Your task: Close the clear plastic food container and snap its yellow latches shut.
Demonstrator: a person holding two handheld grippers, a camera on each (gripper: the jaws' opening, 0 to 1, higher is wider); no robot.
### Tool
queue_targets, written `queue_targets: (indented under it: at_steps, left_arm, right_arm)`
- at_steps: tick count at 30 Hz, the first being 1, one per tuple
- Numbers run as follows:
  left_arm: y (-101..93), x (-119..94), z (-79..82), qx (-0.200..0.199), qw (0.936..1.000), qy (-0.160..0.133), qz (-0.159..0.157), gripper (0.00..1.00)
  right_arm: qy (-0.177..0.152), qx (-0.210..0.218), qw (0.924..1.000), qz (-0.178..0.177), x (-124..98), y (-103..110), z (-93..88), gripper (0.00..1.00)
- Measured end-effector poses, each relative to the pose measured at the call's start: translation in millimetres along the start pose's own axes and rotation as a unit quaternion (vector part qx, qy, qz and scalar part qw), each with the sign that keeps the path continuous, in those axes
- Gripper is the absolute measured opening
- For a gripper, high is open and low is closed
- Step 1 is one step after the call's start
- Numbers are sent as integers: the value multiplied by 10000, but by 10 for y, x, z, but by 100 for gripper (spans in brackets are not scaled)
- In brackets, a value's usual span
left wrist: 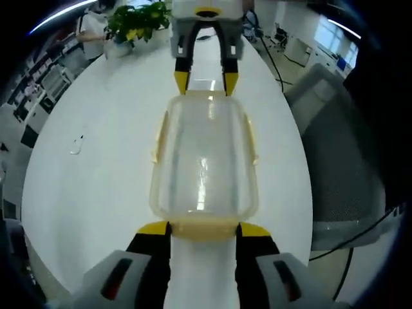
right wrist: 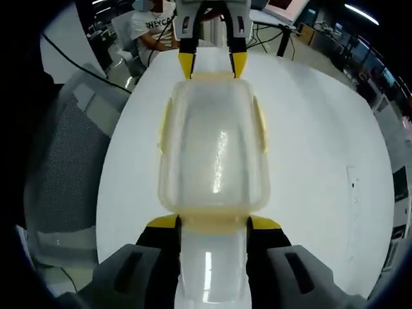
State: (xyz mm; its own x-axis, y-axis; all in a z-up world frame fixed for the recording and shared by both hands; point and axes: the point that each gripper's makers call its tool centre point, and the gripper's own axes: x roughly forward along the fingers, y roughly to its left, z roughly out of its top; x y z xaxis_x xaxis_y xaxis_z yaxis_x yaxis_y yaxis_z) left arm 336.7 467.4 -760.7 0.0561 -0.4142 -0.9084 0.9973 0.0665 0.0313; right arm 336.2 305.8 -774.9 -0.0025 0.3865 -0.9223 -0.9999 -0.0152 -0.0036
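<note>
a: where's the container [left wrist: 205, 161]?

b: lid on, lying lengthwise on the white table [left wrist: 109, 129], with a gripper at each short end.

a: and the grippers?

b: left gripper [left wrist: 203, 230] has its jaws spread at the near end latch [left wrist: 203, 226], holding nothing. right gripper [right wrist: 212, 226] stands the same at the other end latch [right wrist: 213, 222].

a: how should they press?

b: i'd push both end latches squarely together so the box can't slide. then do the side latches [right wrist: 165, 126].
</note>
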Motion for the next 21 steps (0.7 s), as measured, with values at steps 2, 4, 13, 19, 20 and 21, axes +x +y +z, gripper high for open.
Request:
queue_targets:
  at_steps: [2, 4, 13, 19, 20, 21]
  left_arm:
    - [25, 1, 26, -49, 10000, 3, 6, 33]
    - [6, 14, 58, -52, 10000, -1, -12, 33]
    - [-1, 137, 224, -88, 9999, -65, 2, 33]
    - [-30, 205, 363, -119, 9999, -105, -21, 33]
    - [-17, 214, 379, -119, 9999, -107, -16, 33]
    - [-15, 228, 404, -122, 9999, -103, -24, 33]
  right_arm:
    - [0, -37, 10000, -33, -18, -10, -20, 36]
    - [-29, -24, 10000, -3, -43, 6, -50, 36]
    - [-25, -16, 10000, 32, -94, -1, -243, 36]
    - [-10, -38, 10000, 34, -141, 12, -382, 36]
    - [-9, -36, 10000, 24, -152, 12, -399, 36]
    - [-18, -45, 10000, 16, -164, 12, -425, 36]
